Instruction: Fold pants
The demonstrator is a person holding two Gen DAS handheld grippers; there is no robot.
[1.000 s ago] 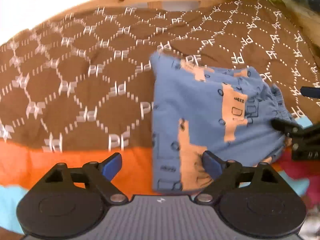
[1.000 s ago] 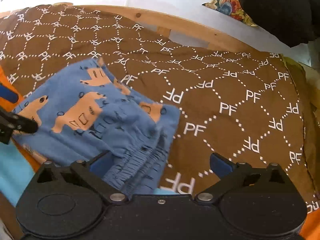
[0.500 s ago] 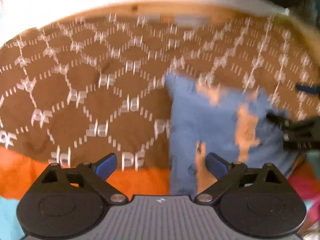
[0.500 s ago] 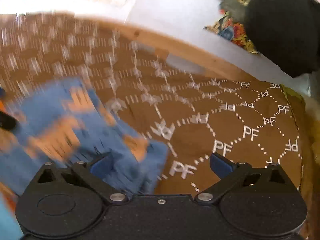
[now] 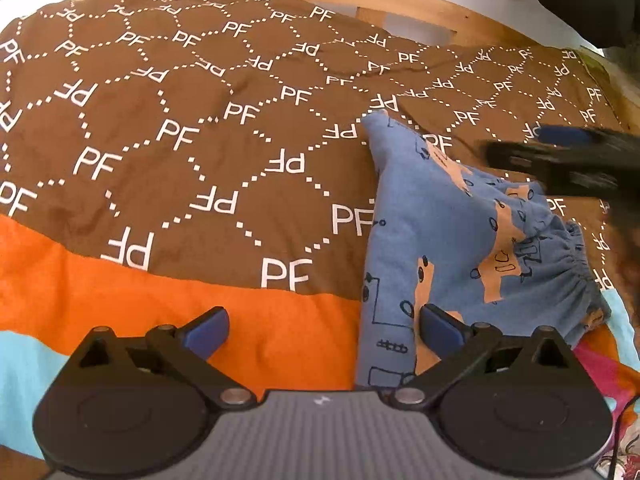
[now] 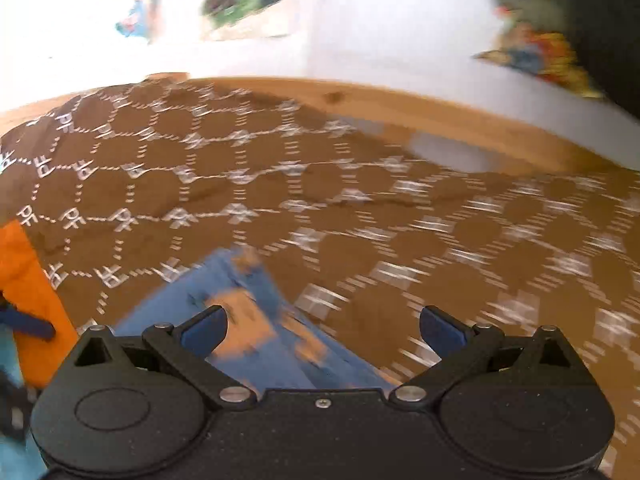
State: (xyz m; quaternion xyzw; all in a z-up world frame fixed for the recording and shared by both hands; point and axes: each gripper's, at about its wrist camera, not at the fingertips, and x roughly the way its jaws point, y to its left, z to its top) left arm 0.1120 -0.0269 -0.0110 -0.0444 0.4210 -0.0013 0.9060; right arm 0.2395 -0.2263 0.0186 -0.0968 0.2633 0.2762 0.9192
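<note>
Folded blue pants (image 5: 448,240) lie on the brown patterned blanket (image 5: 208,128), near its orange border (image 5: 160,304).

The gathered waistband (image 5: 576,272) faces the blanket's right side, one corner pointing toward the wooden headboard (image 5: 400,4). The left gripper (image 5: 324,326) hovers above the near edge of the pants, jaws spread wide and empty. The right gripper (image 6: 322,326), also spread wide and empty, hangs over the far corner of the pants; its own view is motion-blurred.

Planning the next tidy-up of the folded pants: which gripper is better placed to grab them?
Left, probably. The left gripper is open, its view sharp, one fingertip already over the pants. The right gripper is open too, but its view is motion-blurred.
</note>
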